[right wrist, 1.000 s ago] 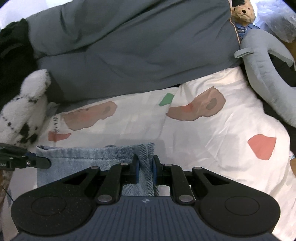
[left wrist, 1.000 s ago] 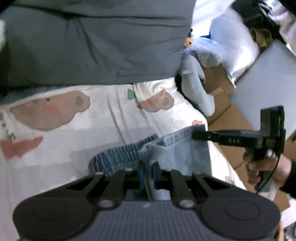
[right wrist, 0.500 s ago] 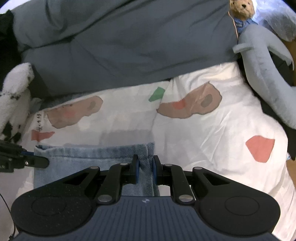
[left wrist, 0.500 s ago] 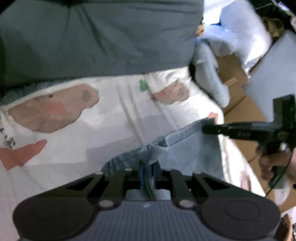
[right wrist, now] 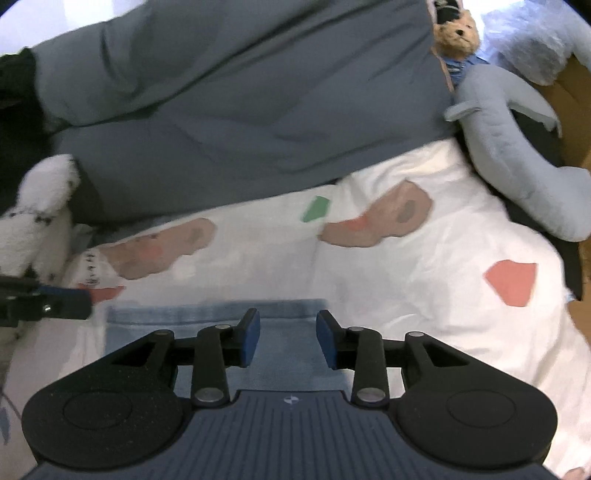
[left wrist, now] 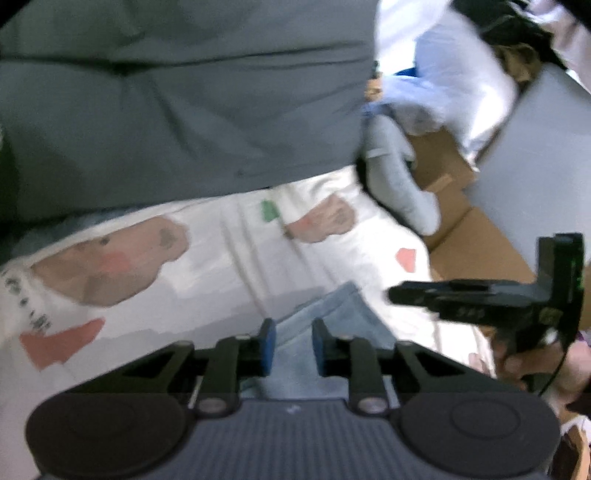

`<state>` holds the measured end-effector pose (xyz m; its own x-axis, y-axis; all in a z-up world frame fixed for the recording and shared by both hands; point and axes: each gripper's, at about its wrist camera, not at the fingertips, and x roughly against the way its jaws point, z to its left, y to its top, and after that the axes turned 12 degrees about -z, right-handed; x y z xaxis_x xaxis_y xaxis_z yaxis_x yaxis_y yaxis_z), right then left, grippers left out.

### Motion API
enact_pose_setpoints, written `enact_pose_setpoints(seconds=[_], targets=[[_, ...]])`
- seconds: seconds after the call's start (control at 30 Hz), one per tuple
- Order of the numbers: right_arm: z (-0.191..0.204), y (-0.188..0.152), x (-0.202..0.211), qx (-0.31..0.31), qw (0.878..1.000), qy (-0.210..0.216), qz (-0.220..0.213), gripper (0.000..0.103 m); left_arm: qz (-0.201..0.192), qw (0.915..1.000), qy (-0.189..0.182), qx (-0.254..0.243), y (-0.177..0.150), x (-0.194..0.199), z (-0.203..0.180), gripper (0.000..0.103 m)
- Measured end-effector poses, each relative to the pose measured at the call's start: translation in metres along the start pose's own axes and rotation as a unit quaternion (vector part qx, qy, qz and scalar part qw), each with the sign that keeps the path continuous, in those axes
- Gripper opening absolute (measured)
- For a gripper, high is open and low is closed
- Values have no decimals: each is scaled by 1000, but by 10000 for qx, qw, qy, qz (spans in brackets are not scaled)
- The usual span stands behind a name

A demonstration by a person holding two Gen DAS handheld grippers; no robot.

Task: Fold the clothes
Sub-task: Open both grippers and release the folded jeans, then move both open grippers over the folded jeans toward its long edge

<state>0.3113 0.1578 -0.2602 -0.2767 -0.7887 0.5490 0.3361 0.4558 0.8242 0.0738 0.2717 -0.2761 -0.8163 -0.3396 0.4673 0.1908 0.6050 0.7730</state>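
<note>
- Lying flat on the white printed bedsheet (right wrist: 424, 280), the folded denim garment (right wrist: 207, 317) sits near the sheet's near edge, its hemmed top edge running straight across under both grippers.
- The right gripper (right wrist: 288, 338) hovers over the denim with its jaws opening; the blue pads (right wrist: 249, 338) stand clear of the cloth, which shows flat in the gap between them, not pinched.
- The left gripper (left wrist: 290, 345) is over the denim's other end, jaws opening to a narrow gap; denim shows between the pads, but the blurred picture shows no pad pressing on it.
- In the left wrist view the right gripper reaches in from the right edge, carried by a hand (left wrist: 532, 363) off the sheet's right side.
- In the right wrist view the left gripper's tip enters at the left edge, just beside the denim's left corner.
- A grey blanket (right wrist: 240, 92) covers the far part of the sheet.
- A grey-blue plush toy (right wrist: 517, 162) lies along the sheet's far right edge, a small teddy bear (right wrist: 456, 31) beyond it.
- A white spotted plush (right wrist: 33, 225) sits at the left edge.
</note>
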Motion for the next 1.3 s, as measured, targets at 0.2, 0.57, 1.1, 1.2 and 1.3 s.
enact_pose_setpoints(seconds=[0.2, 0.57, 1.1, 1.2, 1.3], targets=[[20, -13, -17, -148, 9993, 342, -90, 28, 106, 9996, 49, -249, -14, -19, -5, 11], [42, -50, -70, -407, 9990, -128, -117, 20, 633, 9973, 212, -299, -40, -61, 29, 2], [47, -62, -63, -1039, 9925, -344, -535, 36, 467, 9973, 402, -391, -38, -51, 18, 5], [47, -60, -47, -1247, 9899, -157, -664, 40, 305, 9979, 338, -463, -37, -35, 4, 24], [58, -62, -31, -905, 9923, -197, -818, 40, 201, 9982, 212, -522, -38, -26, -6, 25]])
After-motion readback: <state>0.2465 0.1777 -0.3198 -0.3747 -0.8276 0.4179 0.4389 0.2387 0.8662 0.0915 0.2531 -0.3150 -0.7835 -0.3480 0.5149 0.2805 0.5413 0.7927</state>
